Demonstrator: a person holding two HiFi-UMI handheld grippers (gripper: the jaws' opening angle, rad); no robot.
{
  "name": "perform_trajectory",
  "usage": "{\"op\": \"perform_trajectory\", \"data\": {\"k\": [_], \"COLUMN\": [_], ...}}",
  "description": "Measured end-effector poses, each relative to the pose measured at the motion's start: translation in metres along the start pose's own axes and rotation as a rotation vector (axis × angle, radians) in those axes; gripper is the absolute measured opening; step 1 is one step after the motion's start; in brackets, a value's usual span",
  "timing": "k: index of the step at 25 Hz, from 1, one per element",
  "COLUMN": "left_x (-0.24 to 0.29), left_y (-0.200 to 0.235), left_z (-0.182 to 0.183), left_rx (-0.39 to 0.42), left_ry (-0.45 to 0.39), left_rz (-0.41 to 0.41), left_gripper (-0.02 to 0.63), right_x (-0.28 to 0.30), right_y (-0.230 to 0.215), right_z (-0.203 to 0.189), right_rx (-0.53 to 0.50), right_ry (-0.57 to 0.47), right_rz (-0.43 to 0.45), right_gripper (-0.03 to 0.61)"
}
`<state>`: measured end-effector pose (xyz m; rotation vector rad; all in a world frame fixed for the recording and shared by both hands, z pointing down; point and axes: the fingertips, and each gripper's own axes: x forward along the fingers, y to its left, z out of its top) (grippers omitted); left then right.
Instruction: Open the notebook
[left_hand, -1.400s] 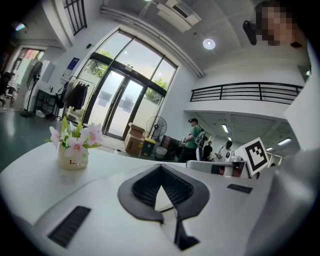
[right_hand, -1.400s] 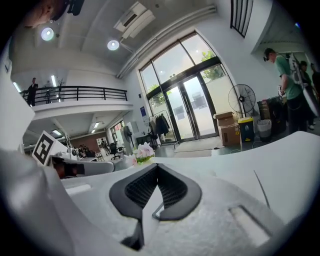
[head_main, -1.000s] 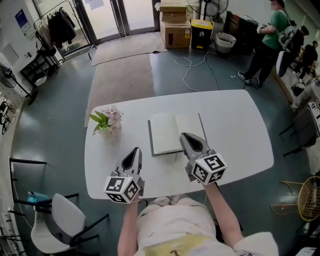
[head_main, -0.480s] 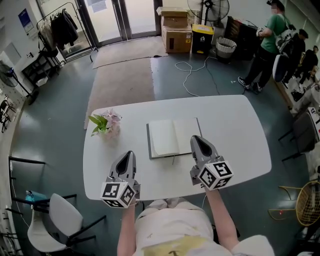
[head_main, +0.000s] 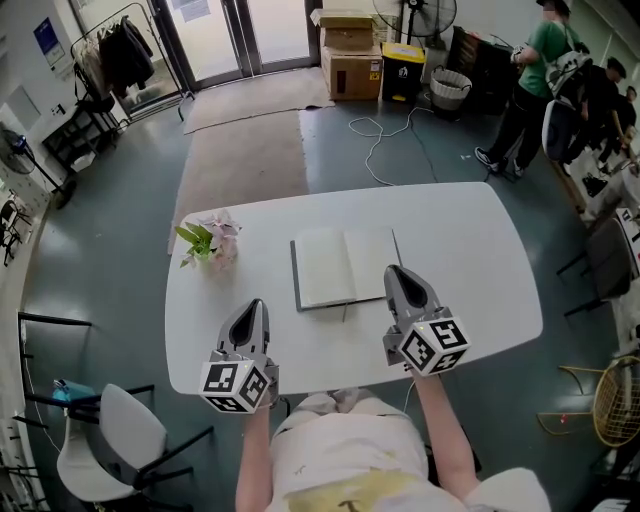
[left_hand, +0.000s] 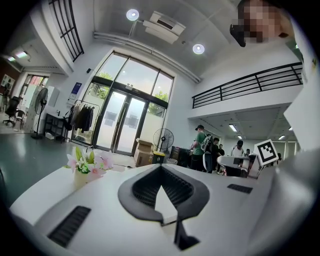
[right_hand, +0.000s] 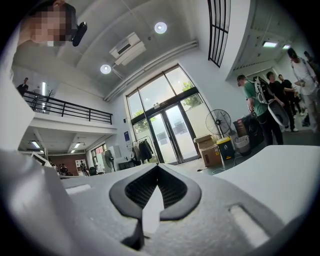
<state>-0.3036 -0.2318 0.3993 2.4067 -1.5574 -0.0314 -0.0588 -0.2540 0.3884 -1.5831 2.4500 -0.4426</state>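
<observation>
left claw (head_main: 251, 306) pressed together, pinching nothing, over the near left of the bench (head_main: 480, 250). right claw (head_main: 394, 272) pressed together too, empty, tip by the near right corner of the notebook (head_main: 345, 265), which lies open, pages up, mid-bench.

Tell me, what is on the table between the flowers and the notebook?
Nothing. The head view shows only bare white table between the flowers and the open notebook.
</observation>
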Motion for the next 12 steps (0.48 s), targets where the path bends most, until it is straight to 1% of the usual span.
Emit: {"op": "perform_trajectory", "data": {"k": [5,12], "left_x": [-0.0034,-0.0078], "left_y": [0.0001,-0.0008], "left_z": [-0.0032,-0.0022], "left_rx": [0.000,0.000], "left_ry": [0.002,-0.001], "left_rz": [0.007,0.019], "left_gripper": [-0.002,-0.002], "right_x": [-0.0048,-0.0107], "right_y": [-0.0039,-0.0062], "right_z": [-0.0029,0.0017], "right_rx": [0.011,0.010], "right_ry": [0.003,-0.001], "right_rz": [-0.017,-0.019], "right_gripper": [0.006,0.006]}}
